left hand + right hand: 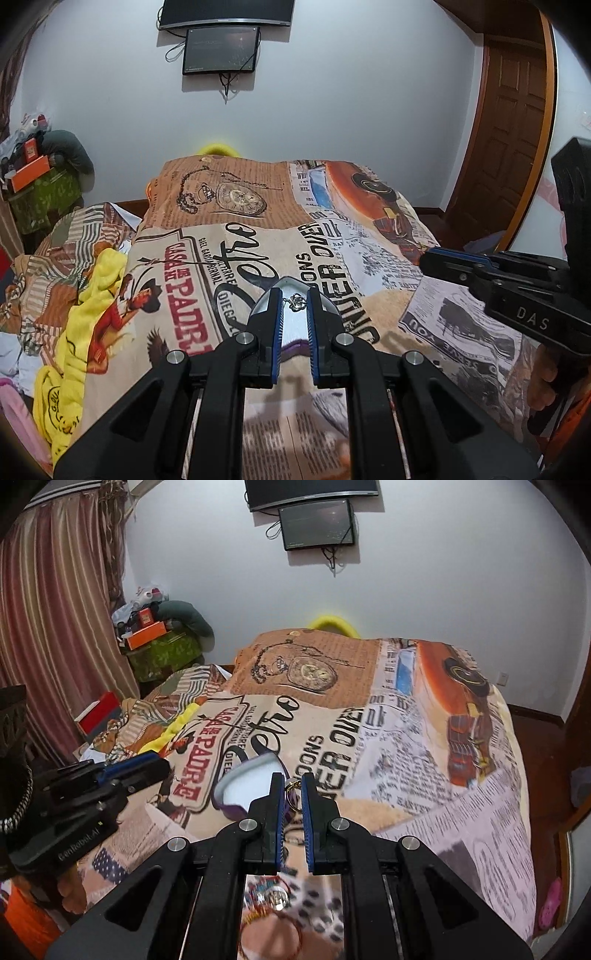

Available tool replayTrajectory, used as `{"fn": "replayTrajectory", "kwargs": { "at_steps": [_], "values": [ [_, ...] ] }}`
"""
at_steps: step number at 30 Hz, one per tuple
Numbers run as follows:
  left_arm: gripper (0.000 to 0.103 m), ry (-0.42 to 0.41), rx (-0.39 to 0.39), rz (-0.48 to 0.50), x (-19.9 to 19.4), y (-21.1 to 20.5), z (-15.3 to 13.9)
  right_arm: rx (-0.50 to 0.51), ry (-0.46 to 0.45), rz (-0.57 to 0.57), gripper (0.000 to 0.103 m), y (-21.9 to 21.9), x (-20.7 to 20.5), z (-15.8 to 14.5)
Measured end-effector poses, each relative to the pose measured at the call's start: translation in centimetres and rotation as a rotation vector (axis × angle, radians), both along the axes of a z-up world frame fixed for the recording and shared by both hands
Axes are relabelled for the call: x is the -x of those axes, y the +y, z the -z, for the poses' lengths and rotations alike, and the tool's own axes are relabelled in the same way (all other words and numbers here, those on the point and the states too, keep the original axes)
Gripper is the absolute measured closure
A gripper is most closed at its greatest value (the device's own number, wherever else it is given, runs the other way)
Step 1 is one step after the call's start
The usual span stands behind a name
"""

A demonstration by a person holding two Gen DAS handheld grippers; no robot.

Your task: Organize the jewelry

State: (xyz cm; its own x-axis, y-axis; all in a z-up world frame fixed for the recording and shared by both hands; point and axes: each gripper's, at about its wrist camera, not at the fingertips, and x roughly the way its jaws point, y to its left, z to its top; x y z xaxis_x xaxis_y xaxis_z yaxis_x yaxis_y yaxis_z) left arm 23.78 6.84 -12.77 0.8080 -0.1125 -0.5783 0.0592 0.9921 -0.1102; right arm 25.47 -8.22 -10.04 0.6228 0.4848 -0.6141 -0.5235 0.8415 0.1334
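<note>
A heart-shaped jewelry box (293,325) with a white lining and purple rim lies open on the printed bedspread; it also shows in the right wrist view (246,786). My left gripper (294,301) is over the box, shut on a silver pendant on a chain (296,302). My right gripper (293,790) is just right of the box, its jaws narrow around a gold ring (293,794). A bracelet and a round silver piece (275,901) lie on the bed below the right gripper, blurred.
The bedspread (406,738) covers the whole bed. A yellow cloth (92,295) lies at its left edge. A cluttered side table (159,642) stands by the curtain. Two screens (317,520) hang on the wall. The right gripper shows at the right (480,266).
</note>
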Motion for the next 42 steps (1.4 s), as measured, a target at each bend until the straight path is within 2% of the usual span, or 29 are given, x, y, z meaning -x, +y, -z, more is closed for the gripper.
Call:
{"fn": "replayTrajectory", "kwargs": {
  "at_steps": [7, 14, 23, 33, 42],
  "values": [
    [0.092, 0.036, -0.008, 0.004, -2.8, 0.1, 1.2, 0.022, 0.013, -0.044, 0.095, 2.2, -2.3, 0.4],
    [0.092, 0.09, -0.008, 0.013, -4.8, 0.4, 2.9, 0.049, 0.066, -0.1, 0.095, 4.4, -4.3, 1.8],
    [0.092, 0.185, 0.047, 0.039, -7.1, 1.5, 5.4, 0.093, 0.166, -0.153, 0.095, 6.2, -6.2, 4.2],
    [0.092, 0.229, 0.053, 0.048, -7.6, 1.8, 6.8, 0.125, 0.236, -0.18, 0.095, 7.1, -7.1, 6.0],
    [0.092, 0.251, 0.029, 0.021, -7.7, 1.9, 6.6, 0.12, 0.262, -0.182, 0.093, 7.0, -6.9, 5.5]
  ]
}}
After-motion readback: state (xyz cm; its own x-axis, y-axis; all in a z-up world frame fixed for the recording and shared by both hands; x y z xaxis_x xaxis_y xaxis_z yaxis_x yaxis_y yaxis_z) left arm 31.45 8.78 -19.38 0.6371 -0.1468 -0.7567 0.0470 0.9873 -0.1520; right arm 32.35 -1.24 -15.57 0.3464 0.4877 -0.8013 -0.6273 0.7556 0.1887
